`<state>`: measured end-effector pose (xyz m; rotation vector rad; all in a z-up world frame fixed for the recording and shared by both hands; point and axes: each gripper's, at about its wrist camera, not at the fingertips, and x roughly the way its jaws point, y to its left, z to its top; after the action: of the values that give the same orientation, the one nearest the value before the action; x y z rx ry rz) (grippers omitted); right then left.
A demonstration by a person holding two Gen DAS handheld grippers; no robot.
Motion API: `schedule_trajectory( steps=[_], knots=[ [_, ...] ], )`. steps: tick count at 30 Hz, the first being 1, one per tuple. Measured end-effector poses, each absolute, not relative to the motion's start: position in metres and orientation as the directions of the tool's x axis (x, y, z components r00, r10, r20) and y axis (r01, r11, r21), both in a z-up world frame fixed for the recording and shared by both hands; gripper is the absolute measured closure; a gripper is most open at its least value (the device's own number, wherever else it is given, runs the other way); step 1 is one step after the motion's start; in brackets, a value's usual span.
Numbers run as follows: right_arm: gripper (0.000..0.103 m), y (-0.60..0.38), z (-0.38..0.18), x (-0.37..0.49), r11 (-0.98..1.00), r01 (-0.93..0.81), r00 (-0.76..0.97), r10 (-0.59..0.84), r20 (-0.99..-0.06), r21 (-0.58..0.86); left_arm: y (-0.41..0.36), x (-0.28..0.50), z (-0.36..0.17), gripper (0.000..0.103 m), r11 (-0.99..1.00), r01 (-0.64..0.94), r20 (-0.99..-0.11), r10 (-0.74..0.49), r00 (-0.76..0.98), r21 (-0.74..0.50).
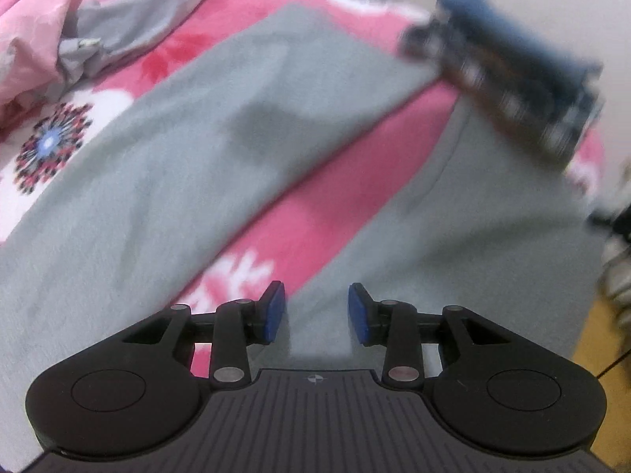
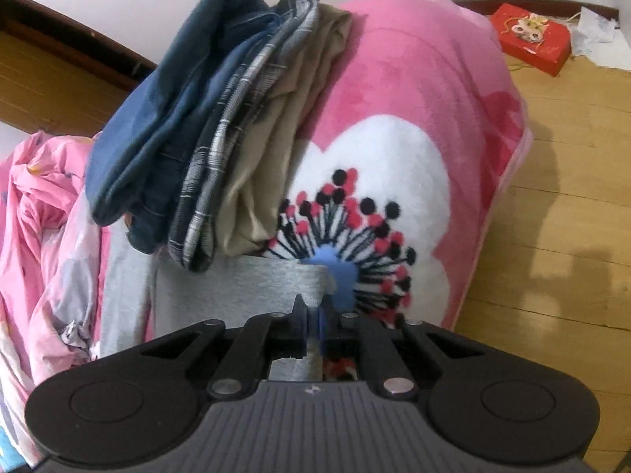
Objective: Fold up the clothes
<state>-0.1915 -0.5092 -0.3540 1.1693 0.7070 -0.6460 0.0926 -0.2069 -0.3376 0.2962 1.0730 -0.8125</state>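
My right gripper (image 2: pixel 313 325) was pinching the edge of the grey garment (image 2: pixel 276 280), so that I could lift it over for the fold. My left gripper (image 1: pixel 317 309) hung spread and empty above the same grey cloth, spread flat ahead on the pink blanket (image 1: pixel 315 228). A stack of folded clothes (image 2: pixel 221 126) lay beyond my right jaws.

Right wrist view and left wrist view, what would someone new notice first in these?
In the right wrist view, the pink blanket with its big white flower stands out, and a stack of folded clothes lies on it just beyond the right hand-held gripper, which is shut on a grey garment. In the left wrist view that grey garment lies spread across the blanket, with the left hand-held gripper open above it.
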Motion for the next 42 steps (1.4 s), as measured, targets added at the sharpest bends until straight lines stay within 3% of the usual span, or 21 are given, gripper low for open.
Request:
schedule_trajectory(
  steps=[4, 12, 13, 15, 19, 22, 26, 30, 33, 35, 39, 42],
  knots=[
    [0.097, -0.51, -0.354, -0.196, 0.232, 0.759, 0.638, -0.073, -0.767, 0.609, -0.247, 0.114, -0.336, 0.067, 0.639, 0.71, -0.829, -0.541, 0.141, -0.296],
    [0.097, -0.511, -0.354, -0.199, 0.244, 0.729, 0.668, -0.054, -0.742, 0.639, -0.364, 0.128, -0.38, 0.068, 0.46, 0.853, -0.853, -0.521, 0.035, -0.245],
    [0.097, -0.51, -0.353, -0.197, 0.261, 0.726, 0.669, -0.054, -0.741, 0.636, -0.369, 0.128, -0.382, 0.071, 0.456, 0.856, -0.851, -0.524, 0.037, -0.243],
    [0.097, -0.509, -0.35, -0.194, 0.297, 0.718, 0.671, -0.055, -0.739, 0.63, -0.371, 0.131, -0.382, 0.093, 0.448, 0.854, -0.832, -0.554, 0.033, -0.265],
    [0.097, -0.505, -0.335, -0.186, 0.404, 0.674, 0.697, -0.069, -0.714, 0.619, -0.356, 0.131, -0.35, 0.103, 0.489, 0.815, -0.743, -0.659, 0.112, -0.311],
    [0.097, -0.498, -0.321, -0.174, 0.531, 0.631, 0.705, -0.09, -0.703, 0.565, -0.347, 0.13, -0.331, 0.103, 0.506, 0.807, -0.671, -0.715, 0.195, -0.304],
    [0.097, -0.508, -0.333, -0.178, 0.491, 0.651, 0.691, -0.067, -0.72, 0.579, -0.366, 0.135, -0.373, 0.103, 0.55, 0.803, -0.752, -0.624, 0.212, -0.23],
    [0.093, -0.523, -0.351, -0.184, 0.416, 0.682, 0.673, -0.033, -0.739, 0.602, -0.365, 0.138, -0.379, 0.101, 0.556, 0.798, -0.772, -0.605, 0.196, -0.232],
    [0.085, -0.533, -0.364, -0.189, 0.357, 0.703, 0.66, -0.006, -0.751, 0.615, -0.36, 0.143, -0.376, 0.089, 0.579, 0.782, -0.783, -0.587, 0.203, -0.231],
    [0.085, -0.537, -0.355, -0.192, 0.367, 0.713, 0.65, -0.025, -0.76, 0.598, -0.355, 0.148, -0.369, 0.088, 0.606, 0.763, -0.788, -0.573, 0.224, -0.224],
    [0.085, -0.53, -0.311, -0.185, 0.547, 0.682, 0.636, -0.116, -0.763, 0.486, -0.333, 0.149, -0.345, 0.08, 0.66, 0.716, -0.775, -0.568, 0.277, -0.228],
    [0.085, -0.512, -0.289, -0.153, 0.751, 0.525, 0.665, -0.068, -0.744, 0.4, -0.312, 0.147, -0.334, 0.077, 0.697, 0.68, -0.782, -0.548, 0.297, -0.23]
  ],
)
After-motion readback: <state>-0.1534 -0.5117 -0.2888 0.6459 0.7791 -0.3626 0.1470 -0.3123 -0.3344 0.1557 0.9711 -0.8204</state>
